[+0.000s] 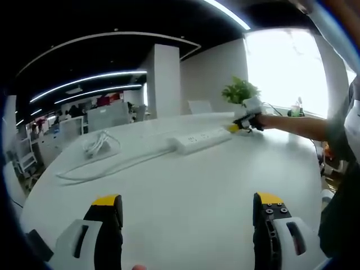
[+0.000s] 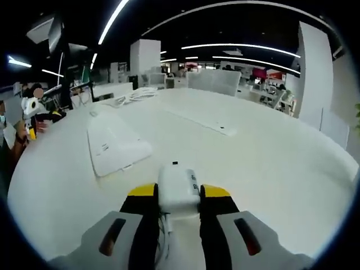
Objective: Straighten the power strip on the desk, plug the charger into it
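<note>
- My right gripper [image 2: 178,197] clamps one end of the power strip [image 2: 178,191]; I should swing it gently, sliding it flat.
- My left gripper [image 1: 188,211] waits open above the desk [image 1: 185,180].
- The charger [image 1: 97,143] lies far ahead, left of those fingers.

Left gripper view: low over worktop [image 1: 185,197], facing power strip [image 1: 199,139] from well apart. Right gripper view: close behind power strip [image 2: 179,188], facing along worktop [image 2: 270,169]. Shared: worktop, power strip.
</note>
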`<state>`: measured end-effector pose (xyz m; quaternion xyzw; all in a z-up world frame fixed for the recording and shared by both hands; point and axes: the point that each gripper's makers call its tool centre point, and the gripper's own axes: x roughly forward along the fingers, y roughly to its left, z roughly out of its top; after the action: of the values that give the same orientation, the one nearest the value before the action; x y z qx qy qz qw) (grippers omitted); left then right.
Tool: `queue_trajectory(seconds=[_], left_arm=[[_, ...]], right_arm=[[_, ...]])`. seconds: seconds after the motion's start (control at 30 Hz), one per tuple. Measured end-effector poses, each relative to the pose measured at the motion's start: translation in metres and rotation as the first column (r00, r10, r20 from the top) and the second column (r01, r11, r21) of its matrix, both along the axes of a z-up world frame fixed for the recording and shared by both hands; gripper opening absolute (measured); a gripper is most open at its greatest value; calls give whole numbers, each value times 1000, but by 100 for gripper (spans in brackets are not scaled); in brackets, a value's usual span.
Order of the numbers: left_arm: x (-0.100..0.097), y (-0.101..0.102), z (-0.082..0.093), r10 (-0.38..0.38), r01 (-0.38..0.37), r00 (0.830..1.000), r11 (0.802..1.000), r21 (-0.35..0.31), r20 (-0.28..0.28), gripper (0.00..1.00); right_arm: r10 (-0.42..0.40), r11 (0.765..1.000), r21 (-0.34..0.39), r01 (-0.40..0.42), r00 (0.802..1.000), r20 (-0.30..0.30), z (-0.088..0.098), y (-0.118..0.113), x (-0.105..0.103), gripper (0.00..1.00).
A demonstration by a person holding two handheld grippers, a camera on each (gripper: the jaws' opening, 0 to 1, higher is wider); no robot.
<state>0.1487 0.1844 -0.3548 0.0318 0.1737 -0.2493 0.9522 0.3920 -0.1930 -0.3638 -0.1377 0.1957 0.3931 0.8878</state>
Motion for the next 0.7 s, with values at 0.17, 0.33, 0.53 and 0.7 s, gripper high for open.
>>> queue_trajectory(seconds=[0.17,0.33,0.53,0.7], left_arm=[[0,1,2,1,-1,1000,1000,5,3,99],[-2,-1,4,-3,3,1000,1000,4,11,99],[-4,-2,5,-8,8,1000,1000,4,16,99],[-7,-2,5,-7,8,1000,1000,-4,20,99]], right_arm=[[29,998,-50,-27,999,24,12,7,-5,24],[54,994,-99,-51,998,36,20,14,-9,25],[72,984,-170,-61,996,55,27,16,-12,25],[106,966,-242,-86,992,68,34,22,-18,25]])
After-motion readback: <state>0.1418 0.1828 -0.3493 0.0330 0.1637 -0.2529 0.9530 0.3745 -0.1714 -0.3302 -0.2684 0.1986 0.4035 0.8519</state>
